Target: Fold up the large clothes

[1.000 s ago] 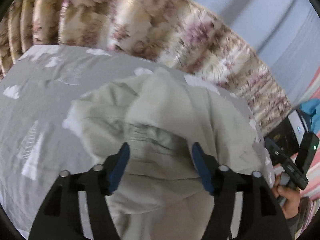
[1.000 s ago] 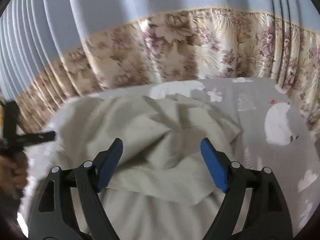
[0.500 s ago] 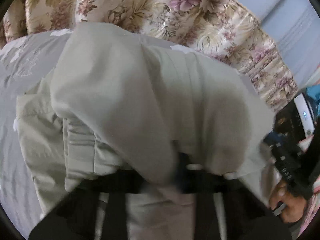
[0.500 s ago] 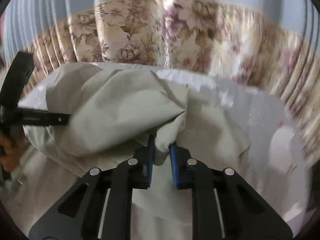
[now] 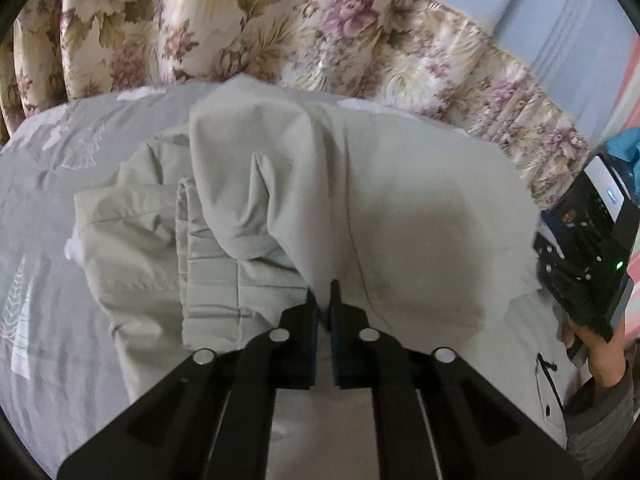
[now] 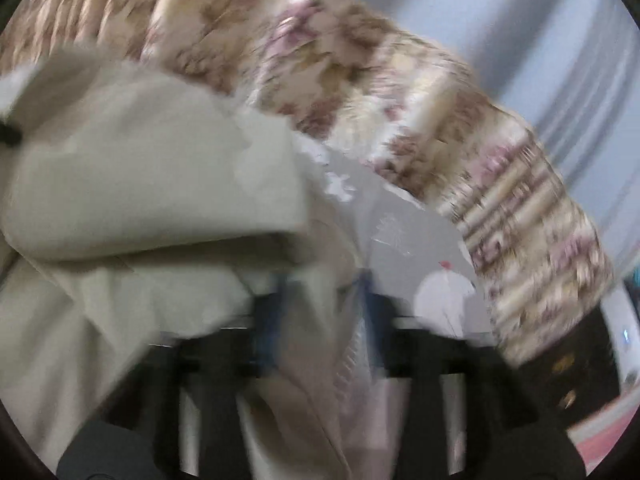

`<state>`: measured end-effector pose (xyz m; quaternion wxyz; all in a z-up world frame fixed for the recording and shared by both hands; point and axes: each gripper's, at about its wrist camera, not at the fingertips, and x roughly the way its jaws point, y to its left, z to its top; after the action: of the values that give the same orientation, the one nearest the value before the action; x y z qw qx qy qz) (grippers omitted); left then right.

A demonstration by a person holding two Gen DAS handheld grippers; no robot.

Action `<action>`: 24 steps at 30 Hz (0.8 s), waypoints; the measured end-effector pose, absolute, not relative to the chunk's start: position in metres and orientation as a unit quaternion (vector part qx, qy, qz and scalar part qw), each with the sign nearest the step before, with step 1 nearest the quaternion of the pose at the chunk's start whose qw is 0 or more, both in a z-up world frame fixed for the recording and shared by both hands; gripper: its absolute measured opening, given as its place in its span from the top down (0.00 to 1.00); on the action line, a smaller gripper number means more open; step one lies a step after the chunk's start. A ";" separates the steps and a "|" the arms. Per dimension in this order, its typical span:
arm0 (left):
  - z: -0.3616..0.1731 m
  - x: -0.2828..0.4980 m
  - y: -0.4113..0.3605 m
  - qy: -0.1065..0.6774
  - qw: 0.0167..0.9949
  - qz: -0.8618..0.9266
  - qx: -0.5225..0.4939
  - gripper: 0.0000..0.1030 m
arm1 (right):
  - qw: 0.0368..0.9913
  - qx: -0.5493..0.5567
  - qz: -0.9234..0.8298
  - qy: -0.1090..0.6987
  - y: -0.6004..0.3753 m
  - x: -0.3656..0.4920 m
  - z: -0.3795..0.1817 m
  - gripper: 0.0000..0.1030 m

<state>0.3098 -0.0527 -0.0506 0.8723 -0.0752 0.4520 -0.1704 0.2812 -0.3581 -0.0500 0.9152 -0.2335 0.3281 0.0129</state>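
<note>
A large beige garment [image 5: 420,208] lies bunched on a grey printed bedsheet [image 5: 48,200]. My left gripper [image 5: 324,300] is shut on a fold of it, and that fold drapes forward over the lower layers. The right wrist view is blurred by motion. There my right gripper [image 6: 322,316] has its jaws opening, blue pads [image 6: 272,320] apart, with loose beige cloth [image 6: 140,184] hanging between them and not pinched. In the left wrist view the right gripper's black housing [image 5: 580,248] sits at the garment's right edge, held by a hand [image 5: 600,344].
A floral curtain [image 5: 280,32] runs along the far edge of the bed, with a pale blue wall [image 5: 580,32] above it. Grey sheet [image 6: 400,232] shows to the right of the garment. A blue cloth [image 5: 628,148] lies at the far right.
Both grippers stood open over the garment, then closed on folds and lifted them. The left stays shut with its fold carried forward. The right has rolled, sunk and let its fold go.
</note>
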 end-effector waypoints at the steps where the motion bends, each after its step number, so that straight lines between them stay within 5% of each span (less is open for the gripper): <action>1: -0.044 0.304 -0.052 0.442 0.879 -0.167 -0.068 0.92 | 0.922 -0.210 0.017 0.325 -0.363 0.274 -0.038 0.33; 2: -0.038 0.299 -0.050 0.433 0.884 -0.163 -0.066 0.88 | 0.926 -0.197 0.016 0.321 -0.365 0.269 -0.030 0.32; 4: -0.018 0.288 -0.047 0.400 0.902 -0.150 -0.066 0.54 | 0.938 -0.151 0.028 0.311 -0.364 0.262 -0.008 0.26; 7: 0.014 0.284 -0.045 0.344 0.928 -0.124 -0.070 0.21 | 0.950 -0.045 0.067 0.301 -0.360 0.271 0.025 0.12; 15: 0.009 0.371 -0.064 0.374 0.922 -0.074 -0.069 0.17 | 0.931 0.047 0.123 0.341 -0.297 0.344 0.021 0.08; 24: -0.067 0.382 -0.010 0.426 0.902 -0.008 -0.065 0.14 | 0.907 -0.058 0.094 0.406 -0.293 0.352 -0.060 0.09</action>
<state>0.3819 -0.0098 -0.0672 0.9024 -0.0652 0.4258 -0.0080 0.3521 -0.2932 -0.0597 0.9072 -0.0583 0.4057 0.0943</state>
